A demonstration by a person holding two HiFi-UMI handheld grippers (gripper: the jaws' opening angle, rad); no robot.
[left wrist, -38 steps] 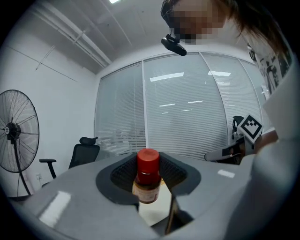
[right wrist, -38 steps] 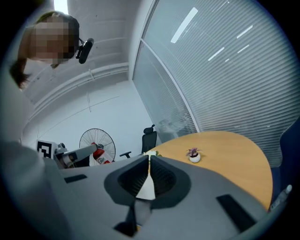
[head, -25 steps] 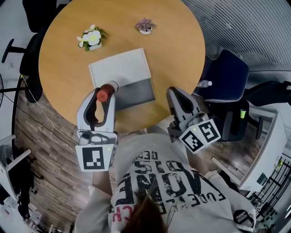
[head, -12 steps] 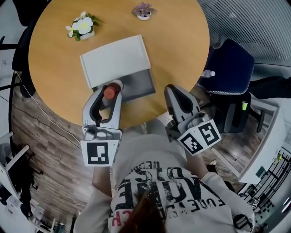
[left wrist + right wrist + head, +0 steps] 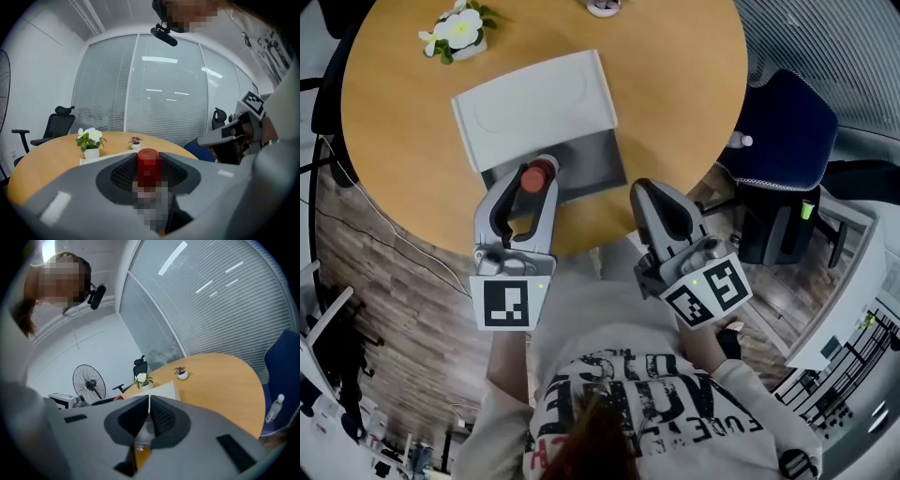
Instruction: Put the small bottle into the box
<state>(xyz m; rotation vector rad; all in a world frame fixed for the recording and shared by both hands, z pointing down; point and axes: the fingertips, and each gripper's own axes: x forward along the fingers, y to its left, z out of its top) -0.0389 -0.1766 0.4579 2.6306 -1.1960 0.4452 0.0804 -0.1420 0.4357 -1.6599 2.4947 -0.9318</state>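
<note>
- A round wooden desk (image 5: 384,122) stands on a dark wood-plank floor (image 5: 389,277).
- A blue chair (image 5: 789,127) sits just beside the desk's edge, and a black office chair (image 5: 55,128) stands at another side.
- Glass walls with closed blinds (image 5: 164,98) reflect ceiling strip lights.
- A standing fan (image 5: 89,382) stands near a white wall (image 5: 89,348).

Bright even indoor light, ceiling lamp glare on glass; fisheye-curved dark edges, blurred foreground

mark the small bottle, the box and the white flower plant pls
small bottle (image 5: 535,178): head view, on its red cap.
box (image 5: 534,105): head view, on the bare white top surface.
white flower plant (image 5: 457,28): head view, on the white bloom.
</note>
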